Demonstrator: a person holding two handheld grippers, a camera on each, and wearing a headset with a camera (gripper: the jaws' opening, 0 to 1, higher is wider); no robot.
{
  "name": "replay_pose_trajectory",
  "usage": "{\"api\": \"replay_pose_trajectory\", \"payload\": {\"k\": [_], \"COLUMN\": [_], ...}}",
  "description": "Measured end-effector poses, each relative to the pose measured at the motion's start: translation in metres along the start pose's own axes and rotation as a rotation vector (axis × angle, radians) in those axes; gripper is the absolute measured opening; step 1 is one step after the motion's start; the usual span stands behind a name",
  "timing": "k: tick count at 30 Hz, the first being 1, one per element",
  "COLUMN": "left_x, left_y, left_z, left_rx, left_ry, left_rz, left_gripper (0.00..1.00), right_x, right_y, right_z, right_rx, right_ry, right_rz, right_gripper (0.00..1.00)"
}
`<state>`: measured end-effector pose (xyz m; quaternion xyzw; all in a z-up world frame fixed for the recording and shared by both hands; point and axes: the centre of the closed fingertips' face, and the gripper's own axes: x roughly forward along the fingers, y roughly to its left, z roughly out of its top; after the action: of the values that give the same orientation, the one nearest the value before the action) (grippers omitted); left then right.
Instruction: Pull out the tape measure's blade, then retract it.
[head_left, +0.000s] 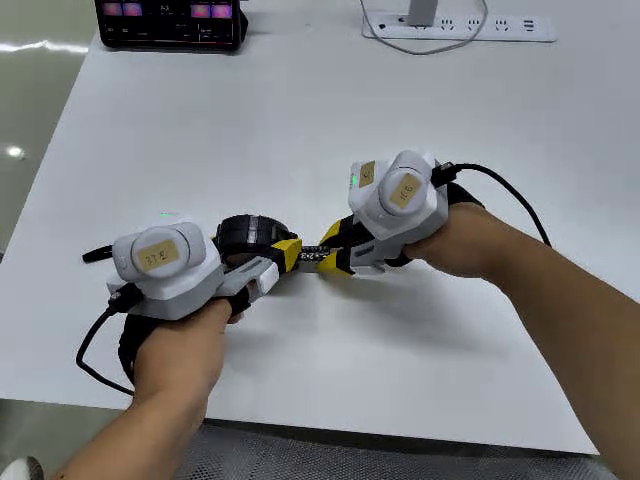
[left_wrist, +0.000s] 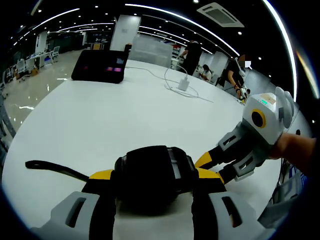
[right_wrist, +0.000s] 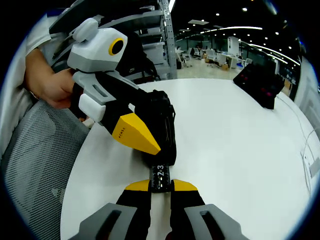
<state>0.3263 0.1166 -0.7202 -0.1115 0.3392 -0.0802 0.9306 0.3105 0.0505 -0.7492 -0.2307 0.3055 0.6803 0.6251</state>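
A black tape measure (head_left: 248, 236) lies on the white table (head_left: 330, 120), held between the yellow-tipped jaws of my left gripper (head_left: 280, 258). In the left gripper view the case (left_wrist: 155, 176) sits squarely between the jaws. A short length of dark blade (right_wrist: 161, 176) with white numerals runs out of the case (right_wrist: 160, 127) into my right gripper (right_wrist: 160, 189), which is shut on the blade's end. From the head view the right gripper (head_left: 335, 258) sits just right of the case, a few centimetres of blade (head_left: 310, 258) showing between them.
A dark tablet with a lit screen (head_left: 170, 22) stands at the table's far left edge. A white power strip with a cable (head_left: 455, 27) lies at the far right. The table's near edge (head_left: 300, 425) is close to the person's arms.
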Motion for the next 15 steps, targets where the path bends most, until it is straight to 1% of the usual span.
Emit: {"api": "replay_pose_trajectory", "payload": {"k": [15], "left_x": [0.0], "left_y": [-0.002], "left_z": [-0.001], "left_rx": [0.007], "left_ry": [0.003], "left_rz": [0.004], "left_gripper": [0.57], "right_x": [0.013], "right_y": [0.0], "right_z": [0.011], "right_rx": [0.008], "right_ry": [-0.028], "right_rz": [0.005], "right_gripper": [0.11]}}
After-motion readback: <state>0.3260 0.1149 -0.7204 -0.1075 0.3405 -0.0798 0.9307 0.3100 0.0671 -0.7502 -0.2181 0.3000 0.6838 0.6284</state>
